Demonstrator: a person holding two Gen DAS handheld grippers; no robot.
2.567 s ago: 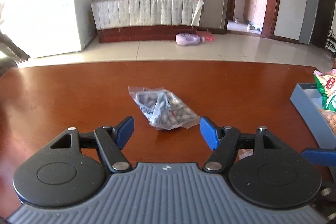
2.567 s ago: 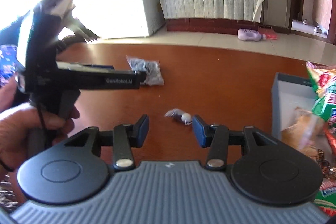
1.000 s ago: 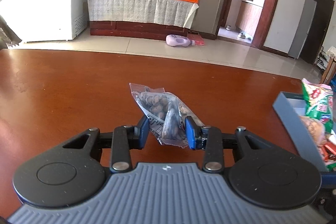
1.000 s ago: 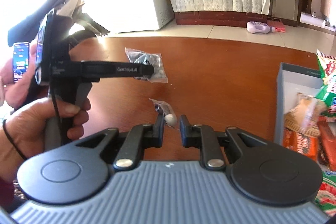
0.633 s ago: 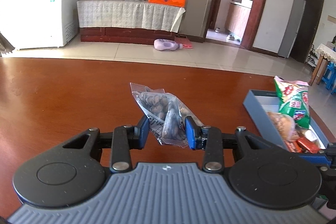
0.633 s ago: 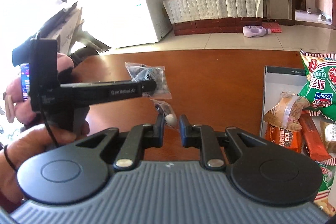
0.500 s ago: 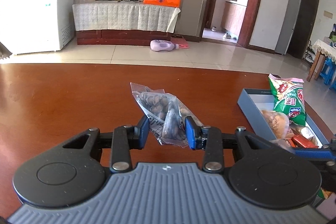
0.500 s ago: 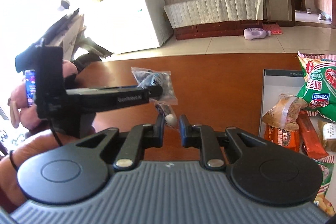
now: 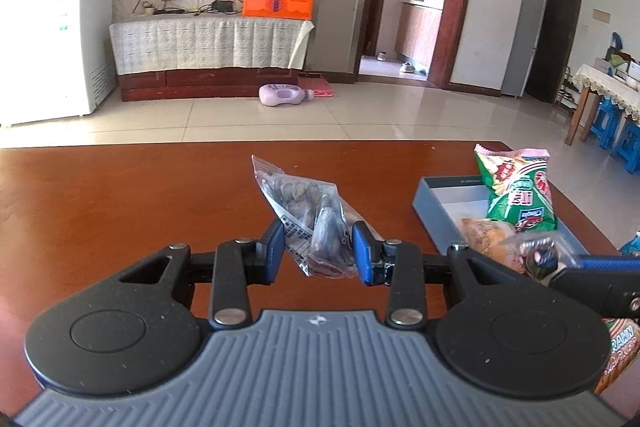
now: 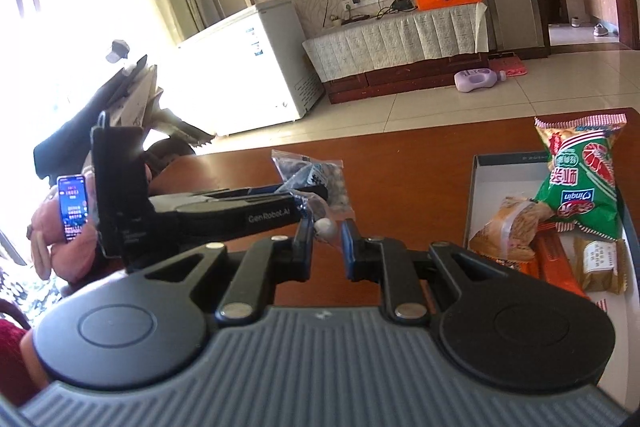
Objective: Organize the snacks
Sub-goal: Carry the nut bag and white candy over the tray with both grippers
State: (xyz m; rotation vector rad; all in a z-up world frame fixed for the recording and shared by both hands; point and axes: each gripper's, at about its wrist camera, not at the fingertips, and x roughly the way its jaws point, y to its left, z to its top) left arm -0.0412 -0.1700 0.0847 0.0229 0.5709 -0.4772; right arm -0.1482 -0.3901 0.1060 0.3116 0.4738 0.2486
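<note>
Left gripper (image 9: 319,247): jaws pinch the lower end of a clear nut bag (image 9: 310,215), which stands up and forward from the pads, clear of the table (image 9: 120,211). Judged light, crinkly, slippery film with loose contents that shift; the grip sits on the bunched end with the bulk unsupported beyond the pads, so it may swing or slide if tilted.

Right gripper (image 10: 326,241): jaws nearly closed on a small wrapped candy (image 10: 325,227), a white round piece in clear twist wrap. Judged very light, hard core, slick wrapper; the hold looks thin.

Grey tray (image 10: 478,187) lies at the table's right edge, near the far right corner. A green crisp bag (image 10: 580,187) stands at its far end; a tan pastry pack (image 10: 508,227) and orange bars (image 10: 556,263) fill the middle. Bare tray floor shows only at the far left corner. The left gripper's body crosses just beside the candy, so room between the two tools is tight. Table centre is open.
</note>
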